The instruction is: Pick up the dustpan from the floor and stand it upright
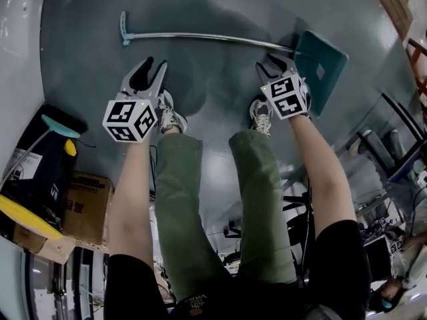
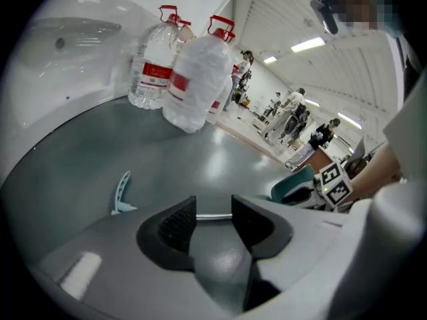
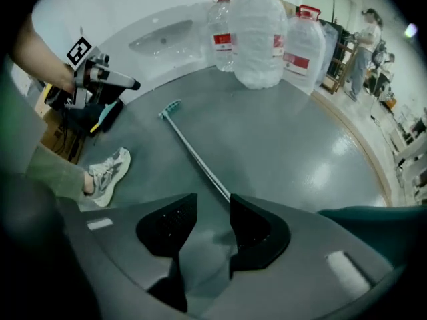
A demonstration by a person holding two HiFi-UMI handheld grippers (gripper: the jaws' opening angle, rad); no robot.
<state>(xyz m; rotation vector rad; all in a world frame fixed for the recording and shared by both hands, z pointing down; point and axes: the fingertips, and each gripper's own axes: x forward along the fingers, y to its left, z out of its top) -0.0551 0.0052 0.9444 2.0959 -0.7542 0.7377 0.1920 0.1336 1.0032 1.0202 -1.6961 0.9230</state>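
So the dustpan is lying flat on the floor, out past the person's sneakers. Its long metal handle stretches across the floor, with the pale grip toward the left edge and the teal pan toward the right edge.

The left gripper hangs over the floor on the near side of the handle. From its own view its fingers are apart with nothing between them. You only get a short sliver of handle showing in the gap, lying on the floor beyond. The pan is mostly blocked there by the right gripper.

The right gripper sits right where the handle meets the pan, and its marker cube covers the pan's near corner from above. In its own view the fingers are also spread, gripping nothing. The handle runs up to the right finger and disappears behind it, so I honestly can't tell if it's touching. The pan is only a dark teal strip, cut off by the gripper body.

Big water bottles stand at the far edge of the floor.
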